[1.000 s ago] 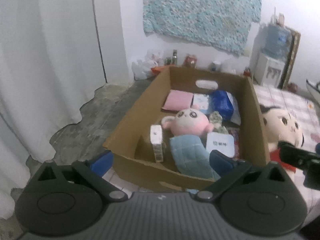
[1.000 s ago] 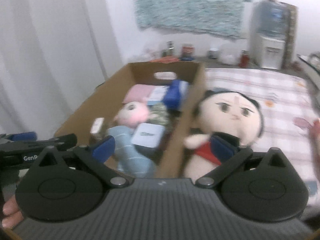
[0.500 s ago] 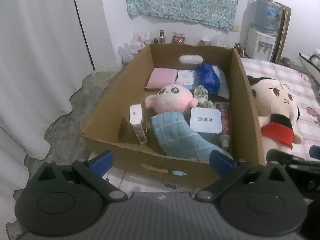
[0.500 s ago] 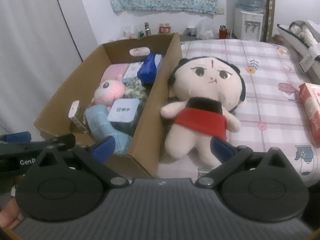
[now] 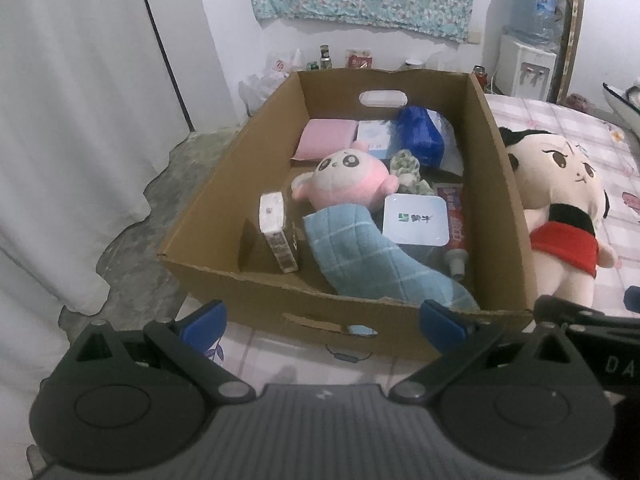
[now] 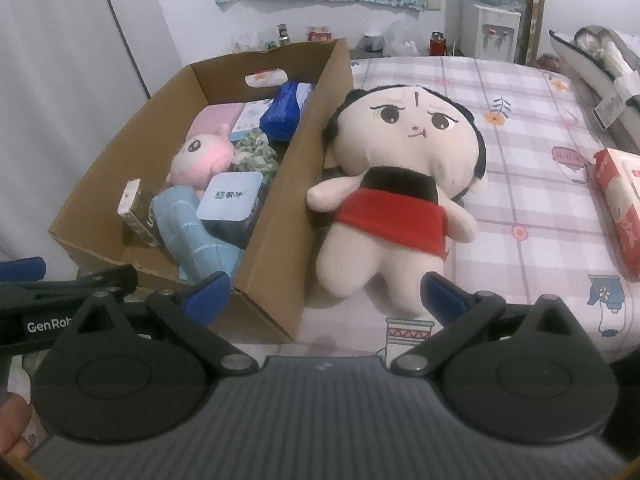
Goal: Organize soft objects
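Observation:
A cardboard box [image 5: 256,292] [image 6: 276,216] sits on the bed's left side. Inside lie a pink plush [image 5: 344,184] [image 6: 202,156], a light blue towel [image 5: 368,260] [image 6: 192,240], a blue pack [image 5: 418,136] [image 6: 284,112], a pink pad [image 5: 326,140], a pale lidded container [image 5: 414,220] [image 6: 230,200] and a toothpaste tube [image 5: 454,224]. A large doll in a red skirt [image 6: 392,196] [image 5: 560,208] lies face up right of the box. My left gripper [image 5: 322,322] is open before the box's near wall. My right gripper [image 6: 326,294] is open, just short of the doll's legs.
The bed has a pink checked sheet [image 6: 532,152]. A red tissue pack [image 6: 620,200] lies at its right edge, a grey bag [image 6: 600,64] behind it. A water dispenser [image 6: 494,28] and small bottles stand by the far wall. White curtain [image 5: 72,120] hangs left over bare floor [image 5: 160,208].
Both grippers have pulled back and risen, so the box and doll now show more fully from above. Both stay open. Nothing in the box or the doll has moved.

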{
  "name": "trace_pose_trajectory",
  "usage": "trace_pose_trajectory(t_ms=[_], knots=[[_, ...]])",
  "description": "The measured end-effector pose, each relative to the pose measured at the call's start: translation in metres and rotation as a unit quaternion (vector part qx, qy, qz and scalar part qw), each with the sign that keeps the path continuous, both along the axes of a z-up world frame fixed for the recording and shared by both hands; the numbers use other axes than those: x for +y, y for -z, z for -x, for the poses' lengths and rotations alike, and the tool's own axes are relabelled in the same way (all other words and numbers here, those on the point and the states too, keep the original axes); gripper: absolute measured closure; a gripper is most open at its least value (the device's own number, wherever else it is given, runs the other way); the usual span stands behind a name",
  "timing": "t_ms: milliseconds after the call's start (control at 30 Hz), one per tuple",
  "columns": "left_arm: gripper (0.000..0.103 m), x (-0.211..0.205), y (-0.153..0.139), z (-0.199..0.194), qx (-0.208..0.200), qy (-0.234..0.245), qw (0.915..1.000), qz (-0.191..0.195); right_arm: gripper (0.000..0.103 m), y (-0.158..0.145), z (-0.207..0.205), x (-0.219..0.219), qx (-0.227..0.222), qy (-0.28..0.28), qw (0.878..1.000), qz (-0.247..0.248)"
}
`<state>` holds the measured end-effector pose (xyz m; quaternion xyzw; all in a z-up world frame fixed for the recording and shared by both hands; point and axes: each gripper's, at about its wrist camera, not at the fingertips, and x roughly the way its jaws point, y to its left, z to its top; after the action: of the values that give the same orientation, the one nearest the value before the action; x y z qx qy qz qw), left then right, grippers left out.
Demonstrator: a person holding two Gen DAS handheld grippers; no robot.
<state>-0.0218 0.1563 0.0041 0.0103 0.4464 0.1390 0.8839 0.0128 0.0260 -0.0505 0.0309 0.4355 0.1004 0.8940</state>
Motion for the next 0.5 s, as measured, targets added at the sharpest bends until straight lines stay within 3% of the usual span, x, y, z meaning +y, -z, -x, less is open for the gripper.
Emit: trace_pose_trajectory(t_ms=[500], knots=[[0.0, 0.0005, 0.0005, 0.0008, 0.004, -0.002, 0.9999, -0.009, 0.001, 0.0038, -0.0018, 0.0006, 0.014, 0.004, 1.0, 0.002]])
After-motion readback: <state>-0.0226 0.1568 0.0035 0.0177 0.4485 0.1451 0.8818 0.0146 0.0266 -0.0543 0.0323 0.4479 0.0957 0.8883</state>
